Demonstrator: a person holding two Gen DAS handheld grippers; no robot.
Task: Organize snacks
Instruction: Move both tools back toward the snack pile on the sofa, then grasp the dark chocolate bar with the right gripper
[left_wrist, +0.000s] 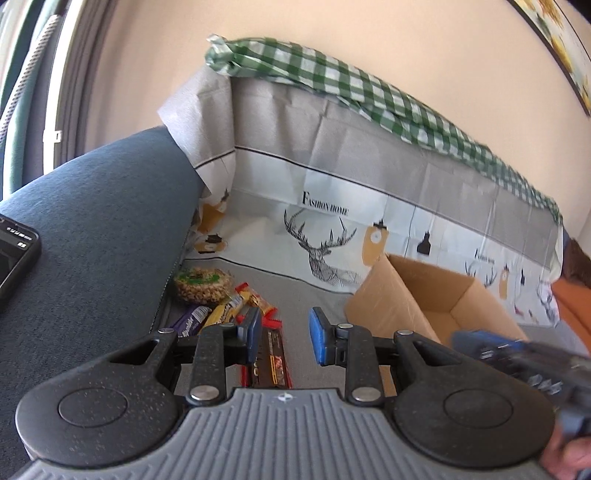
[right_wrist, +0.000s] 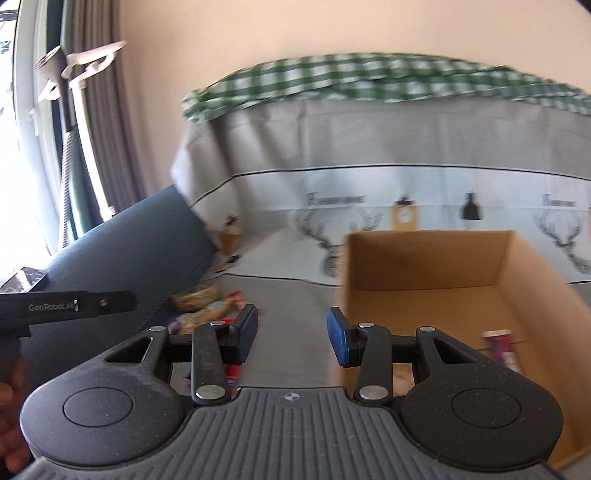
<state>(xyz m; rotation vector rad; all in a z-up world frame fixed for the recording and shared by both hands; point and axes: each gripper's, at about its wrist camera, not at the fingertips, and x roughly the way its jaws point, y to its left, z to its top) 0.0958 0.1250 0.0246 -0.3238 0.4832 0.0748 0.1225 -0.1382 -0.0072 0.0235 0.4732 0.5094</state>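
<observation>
A pile of wrapped snack bars (left_wrist: 236, 310) lies on the grey seat, with a round nut cake (left_wrist: 202, 283) behind it and a dark chocolate bar (left_wrist: 272, 361) nearest me. My left gripper (left_wrist: 283, 336) is open and empty just above the dark bar. An open cardboard box (left_wrist: 436, 295) stands to the right. In the right wrist view the box (right_wrist: 424, 266) holds a purple-wrapped snack (right_wrist: 502, 349). My right gripper (right_wrist: 292, 336) is open and empty, left of the box's near corner. The snack pile (right_wrist: 207, 310) shows blurred at its left.
A blue sofa armrest (left_wrist: 96, 229) with a black phone (left_wrist: 14, 254) on it borders the left. A deer-print cloth (left_wrist: 332, 221) covers the backrest, with a green checked cloth (left_wrist: 351, 85) on top. The right gripper's body (left_wrist: 524, 362) shows blurred at lower right.
</observation>
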